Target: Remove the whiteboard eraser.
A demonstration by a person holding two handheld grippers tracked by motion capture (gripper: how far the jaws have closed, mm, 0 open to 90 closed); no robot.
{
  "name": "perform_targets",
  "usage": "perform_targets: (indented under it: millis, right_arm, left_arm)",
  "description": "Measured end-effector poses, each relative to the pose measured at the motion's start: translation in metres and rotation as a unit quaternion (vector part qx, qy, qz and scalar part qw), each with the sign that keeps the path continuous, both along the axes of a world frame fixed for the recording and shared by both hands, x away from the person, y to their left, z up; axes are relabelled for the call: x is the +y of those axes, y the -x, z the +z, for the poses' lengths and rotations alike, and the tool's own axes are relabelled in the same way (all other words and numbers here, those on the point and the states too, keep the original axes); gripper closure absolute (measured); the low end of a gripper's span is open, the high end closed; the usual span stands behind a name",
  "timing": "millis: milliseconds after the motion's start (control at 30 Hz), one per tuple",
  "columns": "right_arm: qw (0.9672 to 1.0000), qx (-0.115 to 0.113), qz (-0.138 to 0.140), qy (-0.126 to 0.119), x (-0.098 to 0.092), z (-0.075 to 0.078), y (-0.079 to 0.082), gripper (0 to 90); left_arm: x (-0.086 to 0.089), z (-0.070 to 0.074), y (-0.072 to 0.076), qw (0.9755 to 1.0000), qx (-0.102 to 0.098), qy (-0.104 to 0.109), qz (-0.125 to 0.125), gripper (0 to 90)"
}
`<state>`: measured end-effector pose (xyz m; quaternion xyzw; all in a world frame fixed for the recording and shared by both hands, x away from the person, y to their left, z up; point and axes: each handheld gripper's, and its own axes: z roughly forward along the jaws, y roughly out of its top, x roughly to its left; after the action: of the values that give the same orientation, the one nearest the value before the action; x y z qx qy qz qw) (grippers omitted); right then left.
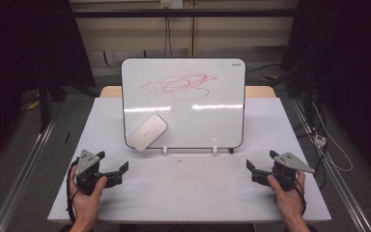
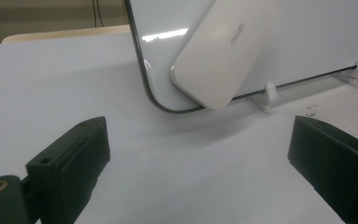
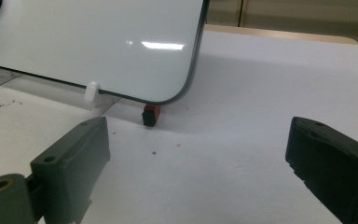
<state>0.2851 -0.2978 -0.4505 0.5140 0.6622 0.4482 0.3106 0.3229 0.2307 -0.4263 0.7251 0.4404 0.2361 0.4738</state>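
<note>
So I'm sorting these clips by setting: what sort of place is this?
Probably a lab or data-recording workspace, not a home. A white table sits inside a dark metal frame, cables trail over the floor, and a propped whiteboard with a red scribble is set up between two hand-held grippers.

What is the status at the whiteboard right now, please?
Left gripper and right gripper open, empty, on the table. Whiteboard upright, red scribble on it, eraser stuck at lower left. Nothing between grippers and board.
</note>
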Motion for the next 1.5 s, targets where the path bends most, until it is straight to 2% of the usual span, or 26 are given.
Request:
perform_targets:
  millis: [100, 167, 267, 333, 400, 500, 533, 600, 733, 767, 800, 867, 900, 933, 1000, 1133, 1233, 1333, 1367, 1467, 1500]
  right_arm:
    - [1.0000, 0.000, 0.004, -0.002, 0.000, 0.000, 0.000, 6.2]
    - [1.0000, 0.002, 0.006, -0.002, 0.000, 0.000, -0.001, 6.2]
    - [1.0000, 0.004, 0.008, -0.003, 0.001, 0.000, -0.001, 5.8]
    - [0.9999, 0.005, 0.011, -0.002, 0.002, 0.000, -0.001, 5.4]
    - [0.9999, 0.007, 0.014, 0.000, 0.002, -0.001, -0.002, 5.4]
    - [0.9999, 0.006, 0.014, 0.000, 0.002, -0.001, -0.002, 5.4]
    - [0.9999, 0.008, 0.013, -0.004, 0.002, -0.001, -0.002, 5.4]
    - [0.9999, 0.010, 0.012, -0.005, 0.001, -0.001, -0.003, 5.4]
    - [0.9998, 0.010, 0.015, -0.003, 0.002, -0.001, -0.002, 5.5]
    - [0.9998, 0.009, 0.017, -0.002, 0.002, -0.001, -0.002, 5.5]
    - [0.9998, 0.008, 0.018, -0.002, 0.003, -0.001, -0.002, 5.6]
    - [0.9998, 0.007, 0.019, 0.000, 0.003, 0.000, -0.002, 5.7]
    - [0.9998, 0.010, 0.020, -0.001, 0.004, 0.000, -0.002, 5.7]
    - [0.9997, 0.011, 0.020, -0.002, 0.004, 0.000, -0.003, 5.7]
    - [0.9997, 0.011, 0.021, -0.003, 0.004, 0.000, -0.003, 5.7]
    - [0.9996, 0.012, 0.025, 0.000, 0.008, 0.001, -0.004, 5.8]
    - [0.9996, 0.013, 0.024, 0.000, 0.008, 0.001, -0.004, 5.8]
    - [0.9996, 0.016, 0.024, 0.001, 0.009, 0.000, -0.005, 5.9]
    - [0.9996, 0.016, 0.025, 0.001, 0.009, 0.000, -0.005, 6.0]
    - [0.9996, 0.015, 0.025, 0.001, 0.009, 0.000, -0.004, 6.0]
    - [0.9995, 0.015, 0.026, 0.000, 0.009, 0.000, -0.004, 6.0]
  left_arm:
    - [-0.001, 0.000, -0.001, 1.0000, 0.001, -0.002, 0.002, 5.5]
    - [-0.002, 0.000, -0.003, 0.9999, -0.002, 0.004, -0.012, 5.2]
    - [-0.003, 0.000, -0.004, 0.9999, -0.002, 0.002, -0.010, 5.2]
    - [-0.004, -0.001, -0.006, 1.0000, 0.003, -0.003, -0.008, 5.3]
    - [-0.004, 0.000, -0.008, 0.9998, 0.008, 0.003, -0.016, 5.6]
    - [-0.005, 0.002, -0.010, 0.9997, 0.007, -0.015, -0.018, 5.6]
    - [-0.006, 0.002, -0.011, 0.9997, 0.008, -0.012, -0.018, 5.6]
    - [-0.007, 0.003, -0.013, 0.9995, 0.012, -0.022, -0.016, 6.0]
    - [-0.012, 0.006, -0.018, 0.9992, 0.015, -0.029, -0.023, 6.5]
    - [-0.014, 0.008, -0.020, 0.9987, 0.020, -0.031, -0.035, 6.5]
    - [-0.016, 0.011, -0.021, 0.9980, 0.018, -0.031, -0.052, 6.6]
    - [-0.020, 0.015, -0.022, 0.9976, 0.011, -0.042, -0.055, 6.6]
    - [-0.020, 0.015, -0.022, 0.9976, 0.011, -0.042, -0.055, 6.7]
    - [-0.021, 0.017, -0.025, 0.9975, 0.011, -0.033, -0.061, 6.7]
    - [-0.023, 0.020, -0.027, 0.9980, 0.008, -0.034, -0.053, 6.8]
    - [-0.025, 0.025, -0.031, 0.9974, 0.000, -0.043, -0.057, 7.0]
    - [-0.028, 0.029, -0.033, 0.9980, 0.001, -0.039, -0.051, 7.4]
    - [-0.030, 0.032, -0.035, 0.9975, -0.001, -0.041, -0.058, 7.7]
    - [-0.033, 0.033, -0.036, 0.9977, -0.002, -0.035, -0.058, 7.7]
    - [-0.035, 0.035, -0.038, 0.9972, 0.003, -0.035, -0.066, 7.6]
    - [-0.040, 0.037, -0.038, 0.9970, -0.003, -0.040, -0.065, 7.6]
